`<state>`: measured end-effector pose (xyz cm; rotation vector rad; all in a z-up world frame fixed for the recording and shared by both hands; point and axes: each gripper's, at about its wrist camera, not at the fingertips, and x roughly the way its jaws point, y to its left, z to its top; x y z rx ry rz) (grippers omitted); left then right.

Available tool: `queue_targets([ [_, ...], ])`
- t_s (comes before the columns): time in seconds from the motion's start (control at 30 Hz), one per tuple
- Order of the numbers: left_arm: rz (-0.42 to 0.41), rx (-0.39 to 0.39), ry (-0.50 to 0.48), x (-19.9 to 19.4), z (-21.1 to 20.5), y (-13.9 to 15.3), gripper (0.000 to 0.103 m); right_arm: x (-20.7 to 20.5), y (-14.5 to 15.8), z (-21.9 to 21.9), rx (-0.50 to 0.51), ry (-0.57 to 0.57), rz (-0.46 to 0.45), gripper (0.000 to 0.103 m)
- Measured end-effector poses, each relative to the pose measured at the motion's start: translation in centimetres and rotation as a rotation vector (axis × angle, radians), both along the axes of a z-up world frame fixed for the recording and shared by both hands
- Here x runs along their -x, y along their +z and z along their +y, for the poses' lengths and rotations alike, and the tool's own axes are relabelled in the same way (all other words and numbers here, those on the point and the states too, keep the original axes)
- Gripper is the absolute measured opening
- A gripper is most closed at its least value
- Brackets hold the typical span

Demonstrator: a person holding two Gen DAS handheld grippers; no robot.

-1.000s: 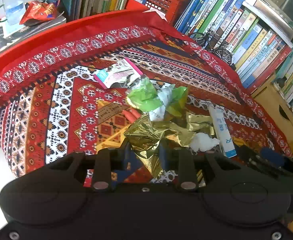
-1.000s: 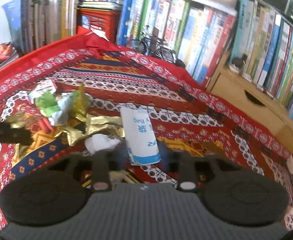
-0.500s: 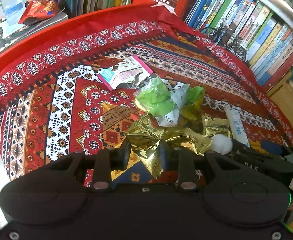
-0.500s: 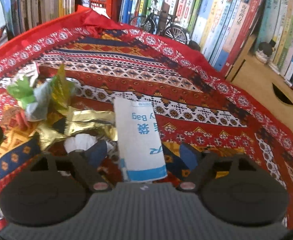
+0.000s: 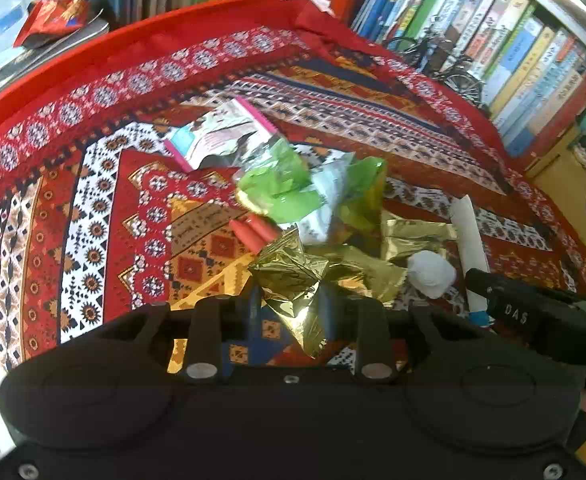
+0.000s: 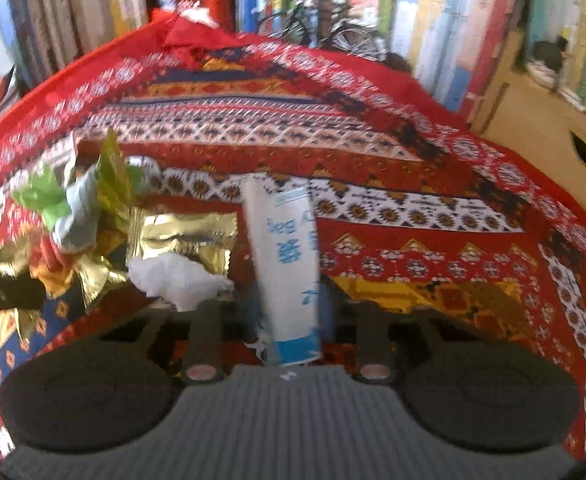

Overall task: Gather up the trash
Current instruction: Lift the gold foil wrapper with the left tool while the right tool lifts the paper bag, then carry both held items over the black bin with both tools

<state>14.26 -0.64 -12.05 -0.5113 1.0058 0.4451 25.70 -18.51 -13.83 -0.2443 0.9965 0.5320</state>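
On the patterned red cloth [image 5: 93, 200] lies a heap of trash. My left gripper [image 5: 289, 304] is shut on a crumpled gold foil wrapper [image 5: 297, 280] at the heap's near edge. Behind it lie a green wrapper [image 5: 281, 188], a pink-edged packet [image 5: 217, 136] and a white tissue ball [image 5: 431, 274]. In the right wrist view my right gripper [image 6: 289, 312] is shut on the near end of a long white and blue packet [image 6: 289, 248], which stands on edge. The tissue ball [image 6: 177, 280] and another gold wrapper [image 6: 181, 236] lie just left of it.
Rows of books [image 5: 533, 60] line the back and right sides. A toy bicycle [image 5: 449, 68] stands at the cloth's far right edge. A red snack bag [image 5: 53, 16] rests on a stack at the back left. A wooden cabinet [image 6: 553, 128] is on the right.
My right gripper was open around the white packet and has shut on it; the packet has turned on edge. My left gripper keeps its hold on the gold foil.
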Motion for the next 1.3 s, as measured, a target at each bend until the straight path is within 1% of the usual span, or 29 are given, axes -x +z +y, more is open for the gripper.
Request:
queue_targets([
  [0.1,-0.019,-0.005,-0.015,0.0,-0.3,0.8,0.028,0.2,0.7,-0.6,-0.031,-0.025,0.013,0.022],
  [0.2,-0.041,-0.009,-0.032,0.2,-0.7,1.8,0.028,1.2,2.0,-1.0,-0.030,-0.033,-0.016,0.022],
  [0.33,-0.081,-0.018,-0.065,0.9,-1.1,3.4,0.028,2.9,4.3,-1.6,-0.060,-0.065,-0.044,0.022],
  [0.47,-0.108,-0.019,-0.093,2.3,-1.5,4.9,0.028,5.1,6.4,-1.9,-0.074,-0.086,-0.085,0.022],
  [0.63,-0.139,-0.026,-0.121,5.1,-1.6,7.1,0.028,8.7,8.9,-1.8,-0.091,-0.097,-0.124,0.022],
  [0.8,-0.150,-0.040,-0.139,9.0,-1.0,9.0,0.028,13.0,10.7,-1.2,-0.127,-0.104,-0.119,0.022],
  [0.97,-0.150,-0.046,-0.138,14.1,-0.1,10.0,0.028,18.1,11.6,0.1,-0.136,-0.080,-0.113,0.022],
  [1.1,-0.132,-0.046,-0.129,18.5,0.8,9.8,0.028,22.4,11.7,1.3,-0.134,-0.047,-0.105,0.022],
  [1.3,-0.102,-0.043,-0.112,24.7,2.5,8.7,0.028,28.5,11.1,3.4,-0.122,0.007,-0.077,0.023],
])
